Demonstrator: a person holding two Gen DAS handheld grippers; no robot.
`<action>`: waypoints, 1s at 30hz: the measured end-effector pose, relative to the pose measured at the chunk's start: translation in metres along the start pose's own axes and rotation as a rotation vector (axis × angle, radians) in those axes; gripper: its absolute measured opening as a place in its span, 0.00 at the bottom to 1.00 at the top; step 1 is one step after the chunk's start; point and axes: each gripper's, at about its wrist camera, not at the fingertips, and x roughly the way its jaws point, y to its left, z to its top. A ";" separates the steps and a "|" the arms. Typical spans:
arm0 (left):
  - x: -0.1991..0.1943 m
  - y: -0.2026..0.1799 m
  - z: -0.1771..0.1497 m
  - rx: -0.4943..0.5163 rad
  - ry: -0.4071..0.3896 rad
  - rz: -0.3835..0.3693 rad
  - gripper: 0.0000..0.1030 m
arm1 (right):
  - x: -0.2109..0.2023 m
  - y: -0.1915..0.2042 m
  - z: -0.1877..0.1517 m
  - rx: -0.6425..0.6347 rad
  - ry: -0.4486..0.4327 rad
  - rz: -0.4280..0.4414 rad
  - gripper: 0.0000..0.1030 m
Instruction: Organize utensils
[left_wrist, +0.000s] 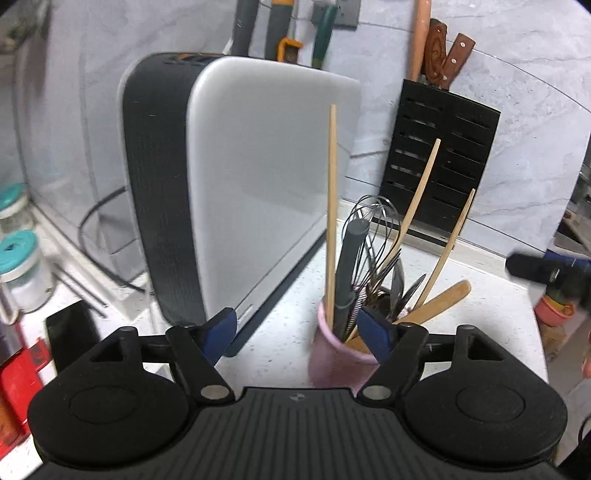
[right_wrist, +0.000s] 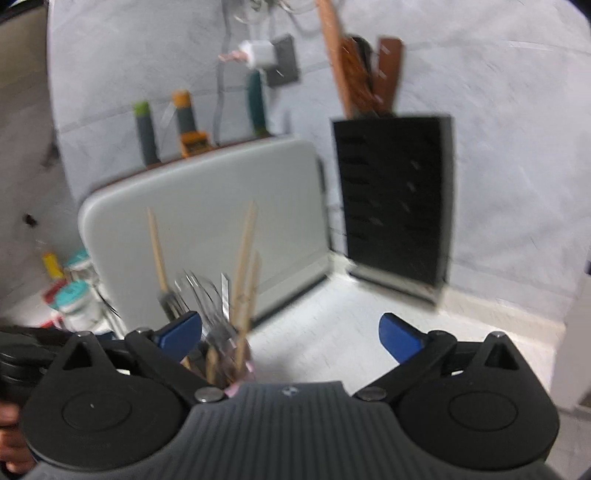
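Left gripper (left_wrist: 301, 334): jaws spread wide, nothing gripped. The right blue pad (left_wrist: 376, 334) sits in front of the rim of the pink cup (left_wrist: 332, 360); whether it touches the rim cannot be told. The left pad is in front of the lower edge of the grey and white appliance (left_wrist: 240, 192).

Right gripper (right_wrist: 290, 338): jaws spread fully, nothing between them but bare counter (right_wrist: 332, 325). The left pad lies just beside the utensils in the cup; contact cannot be told through the blur.

Pink cup: stands upright on the white speckled counter, just in front of the appliance. Contents, all handle or tip up:
- three pale wooden sticks (left_wrist: 332, 206), one upright, two leaning right
- wire whisk (left_wrist: 376, 236)
- grey-handled tool (left_wrist: 347, 266)
- wooden spatula (left_wrist: 439, 299) leaning low to the right
- metal cutlery (left_wrist: 402, 291), partly hidden

Black slotted knife block (left_wrist: 439, 162): against the wall, behind the cup, wooden handles sticking out on top.

Teal-lidded jars (left_wrist: 18, 258): far left, well apart from the cup.
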 end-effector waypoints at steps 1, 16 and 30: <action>-0.003 -0.001 -0.004 -0.010 -0.008 0.019 0.86 | 0.000 0.001 -0.006 -0.011 -0.001 -0.025 0.97; -0.004 -0.052 -0.040 0.024 0.028 0.177 1.00 | -0.006 -0.002 -0.069 0.026 0.065 -0.178 0.97; -0.004 -0.051 -0.043 0.003 0.046 0.114 1.00 | 0.007 0.002 -0.076 0.013 0.108 -0.189 0.97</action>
